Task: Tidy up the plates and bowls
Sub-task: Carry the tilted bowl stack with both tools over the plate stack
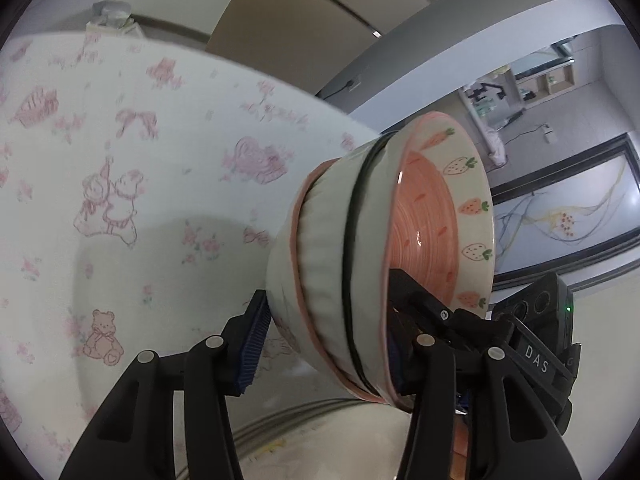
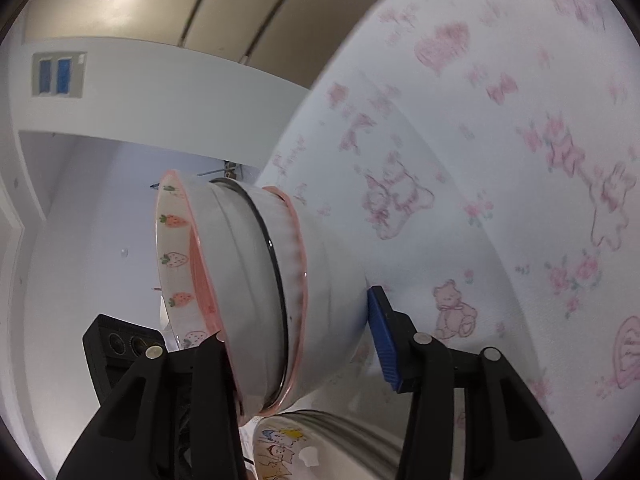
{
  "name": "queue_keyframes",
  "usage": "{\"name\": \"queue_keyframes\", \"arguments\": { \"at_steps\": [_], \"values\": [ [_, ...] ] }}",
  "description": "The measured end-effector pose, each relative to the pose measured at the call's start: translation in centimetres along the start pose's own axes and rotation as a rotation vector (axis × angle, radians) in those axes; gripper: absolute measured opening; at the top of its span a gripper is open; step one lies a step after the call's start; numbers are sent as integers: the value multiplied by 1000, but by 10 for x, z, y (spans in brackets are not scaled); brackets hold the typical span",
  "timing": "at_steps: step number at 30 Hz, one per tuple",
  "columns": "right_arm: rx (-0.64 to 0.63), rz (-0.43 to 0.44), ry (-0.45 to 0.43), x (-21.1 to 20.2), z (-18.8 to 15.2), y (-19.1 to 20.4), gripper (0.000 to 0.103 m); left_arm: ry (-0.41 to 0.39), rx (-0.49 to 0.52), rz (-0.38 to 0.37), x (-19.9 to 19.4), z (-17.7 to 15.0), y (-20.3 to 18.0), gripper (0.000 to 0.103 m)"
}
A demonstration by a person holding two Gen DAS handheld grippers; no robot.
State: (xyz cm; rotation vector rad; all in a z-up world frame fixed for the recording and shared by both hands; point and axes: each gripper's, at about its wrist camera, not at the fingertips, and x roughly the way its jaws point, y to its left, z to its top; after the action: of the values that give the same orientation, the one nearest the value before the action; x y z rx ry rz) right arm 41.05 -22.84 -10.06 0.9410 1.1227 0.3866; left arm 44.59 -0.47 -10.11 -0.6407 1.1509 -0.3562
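You clamp the stack of nested bowls between both the left gripper and right gripper jaws from opposite sides, lifting it off the tabletop together

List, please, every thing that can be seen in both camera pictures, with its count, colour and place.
bowls: three nested, white with pink and black rims, the inner one pink with strawberries and carrots; held on edge between both grippers, above the table.
plate: one, white with cartoon figures; below the bowls.
tablecloth: one, white with pink bears and bows; covers the table.
left gripper: one, black with blue pads; clamps the stack, one finger inside, one outside.
right gripper: one, black with blue pads; clamps the opposite side likewise.
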Motion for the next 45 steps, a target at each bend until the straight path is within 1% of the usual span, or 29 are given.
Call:
{"name": "queue_keyframes", "arguments": {
  "at_steps": [9, 15, 17, 20, 23, 25, 28, 33, 36, 40, 45],
  "values": [
    [-67, 43, -38, -30, -5, 29, 45, -69, 64, -14, -41, -5, -24, 52],
    [-106, 53, -62, -52, -13, 48, 45, -111, 104, -27, -70, -12, -41, 52],
    [-110, 56, -67, -62, -17, 51, 45, -110, 108, -33, -82, -14, -45, 52],
    [-123, 29, -89, -73, -24, 65, 45, -110, 108, -50, -99, -18, -49, 52],
    [-119, 42, -91, -83, -31, 76, 45, -124, 122, -39, -115, -23, -60, 52],
    [-120, 53, -84, -89, -37, 83, 45, -135, 130, -33, -129, -31, -65, 52],
    [-133, 47, -76, -99, -48, 92, 45, -139, 129, -36, -148, -43, -68, 52],
    [-141, 59, -60, -118, -73, 103, 45, -154, 130, -32, -176, -65, -75, 52],
    [-146, 65, -64, -126, -89, 103, 45, -160, 131, -20, -185, -81, -78, 52],
    [-129, 80, -47, -132, -108, 94, 45, -154, 139, -5, -192, -104, -78, 52],
    [-132, 62, -34, -143, -128, 85, 45, -143, 143, -11, -194, -131, -74, 52]
  ]
}}
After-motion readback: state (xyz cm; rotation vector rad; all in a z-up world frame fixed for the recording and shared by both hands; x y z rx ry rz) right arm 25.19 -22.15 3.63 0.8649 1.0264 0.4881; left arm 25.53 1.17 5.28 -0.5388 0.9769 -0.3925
